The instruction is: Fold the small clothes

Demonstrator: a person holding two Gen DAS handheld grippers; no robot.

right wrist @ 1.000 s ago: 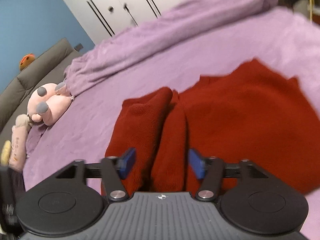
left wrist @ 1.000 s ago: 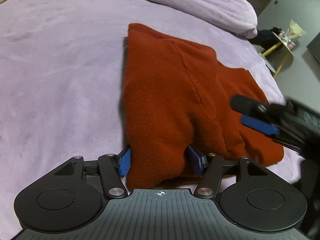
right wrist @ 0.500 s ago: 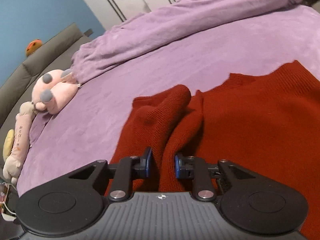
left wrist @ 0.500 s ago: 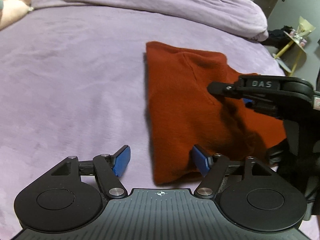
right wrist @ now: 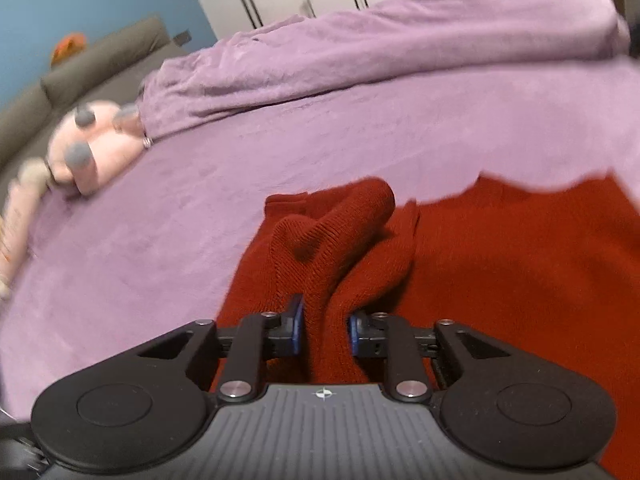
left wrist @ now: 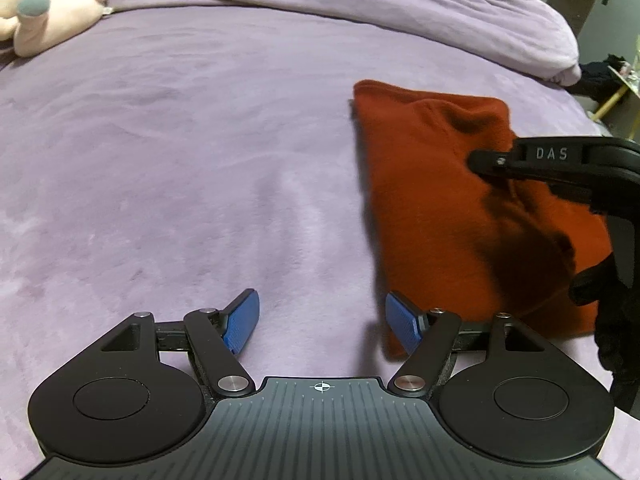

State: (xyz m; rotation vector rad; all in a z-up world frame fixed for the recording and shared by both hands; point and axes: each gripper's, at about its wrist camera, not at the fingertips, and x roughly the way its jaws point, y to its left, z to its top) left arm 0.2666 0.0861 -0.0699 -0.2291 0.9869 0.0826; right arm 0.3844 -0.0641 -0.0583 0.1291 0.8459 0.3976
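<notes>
Left tongs (left wrist: 322, 322) stood spread wide over the purple bed (left wrist: 180, 168), holding nothing. Right tongs (right wrist: 323, 330) were closing, pinching a raised fold of the red sweater (right wrist: 500, 280) at lower centre.

Each handheld gripper has a matte black body with a ribbed grey-black centre plate marked by a small white crosshair, flanked by two round black discs. Black linkage arms with silver screws carry blue textured pads (left wrist: 242, 322). The right gripper (left wrist: 486, 160) bears white letters "DAS".
</notes>
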